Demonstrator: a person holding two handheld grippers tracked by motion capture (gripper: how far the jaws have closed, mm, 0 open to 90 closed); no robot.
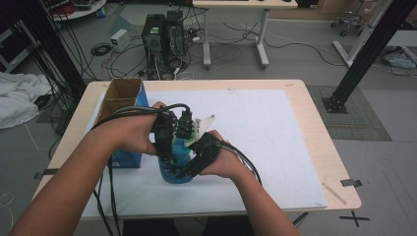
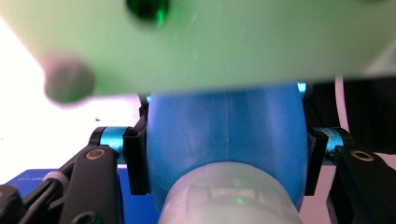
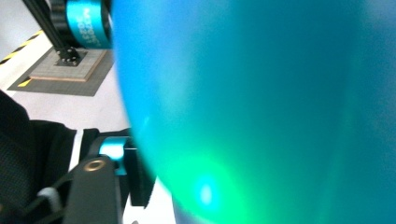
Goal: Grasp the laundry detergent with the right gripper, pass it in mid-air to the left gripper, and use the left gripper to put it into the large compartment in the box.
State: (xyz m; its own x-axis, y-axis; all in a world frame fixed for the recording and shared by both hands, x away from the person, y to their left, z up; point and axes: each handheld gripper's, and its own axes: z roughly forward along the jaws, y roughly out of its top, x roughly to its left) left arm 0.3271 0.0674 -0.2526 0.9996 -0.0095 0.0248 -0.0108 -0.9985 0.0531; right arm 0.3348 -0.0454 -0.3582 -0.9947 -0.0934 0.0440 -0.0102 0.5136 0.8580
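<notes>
From the high view, both hands meet near the middle of the worktop point(image 1: 314, 147), over its white sheet point(image 1: 265, 132). The left claw point(image 1: 166, 142) and right claw point(image 1: 194, 162) crowd around a blue bottle point(image 1: 175, 173) that stands on the sheet just below them. An open cardboard box point(image 1: 118, 96) stands at about 10 o'clock from the bottle, with a blue box point(image 1: 129, 158) just beside the bottle at 9 o'clock. Cables trail back along both forearms.

In the left gripper view, the left claw point(image 2: 226, 161) is clamped on the blue bottle point(image 2: 224, 135): both black pads press its sides at 9 and 3 o'clock. The bottle's pale ribbed cap point(image 2: 229, 200) lies at 6 o'clock, nearest the camera. A blurred pale green plate point(image 2: 210, 42) spans the top.

In the right gripper view, the blue bottle point(image 3: 261, 107) looms very close, out of focus. One jaw of the right claw touches its side at 8 o'clock; the other is hidden, so I cannot tell whether it grips.
</notes>
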